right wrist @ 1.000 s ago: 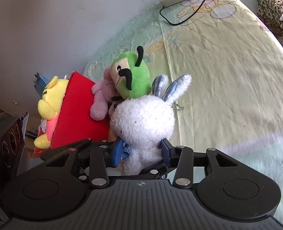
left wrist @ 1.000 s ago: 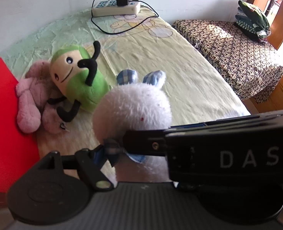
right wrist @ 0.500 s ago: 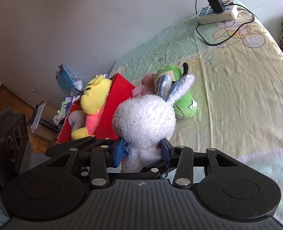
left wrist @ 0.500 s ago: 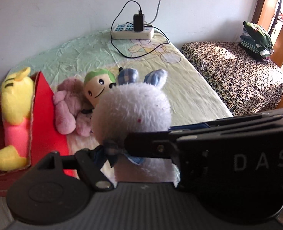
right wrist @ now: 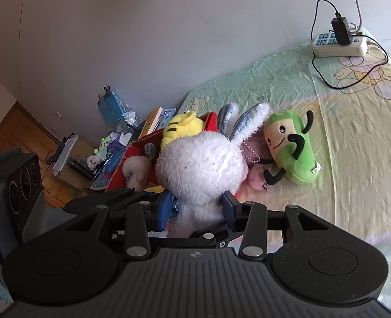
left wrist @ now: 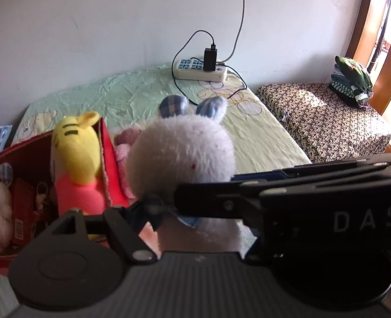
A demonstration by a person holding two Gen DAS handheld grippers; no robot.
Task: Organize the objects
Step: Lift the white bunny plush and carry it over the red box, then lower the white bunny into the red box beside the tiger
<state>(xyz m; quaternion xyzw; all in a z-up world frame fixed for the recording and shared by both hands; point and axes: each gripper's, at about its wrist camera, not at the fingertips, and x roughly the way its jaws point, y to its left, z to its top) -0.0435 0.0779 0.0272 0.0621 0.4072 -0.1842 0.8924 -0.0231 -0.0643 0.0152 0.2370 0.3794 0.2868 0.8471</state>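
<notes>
Right gripper [right wrist: 196, 208] has its blue pads pinching a fluffy white bunny [right wrist: 200, 169] at the neck, so the bunny hangs right in front of the camera with its checkered ears pointing away. The left gripper [left wrist: 166, 206] is right up against the same bunny [left wrist: 181, 156], but honestly I can't tell if it's squeezing it or just sitting there, since the other gripper's body crosses in front and hides one side.

Just past the bunny and off to the left of the right gripper there's a red box [right wrist: 136, 145] with a yellow bear [right wrist: 182, 127] and another small white plush [right wrist: 136, 171] inside. Ahead and to the right, a green plush [right wrist: 290, 151] lies on the bed [right wrist: 354, 159], with a pink plush [right wrist: 256, 177] half hidden between it and the bunny. Way up ahead by the wall sits a power strip [right wrist: 338, 43] with a black charger plugged in.

From the left gripper, the box [left wrist: 108, 159] is close on the left and a patterned bench [left wrist: 322, 116] is far off to the right.
</notes>
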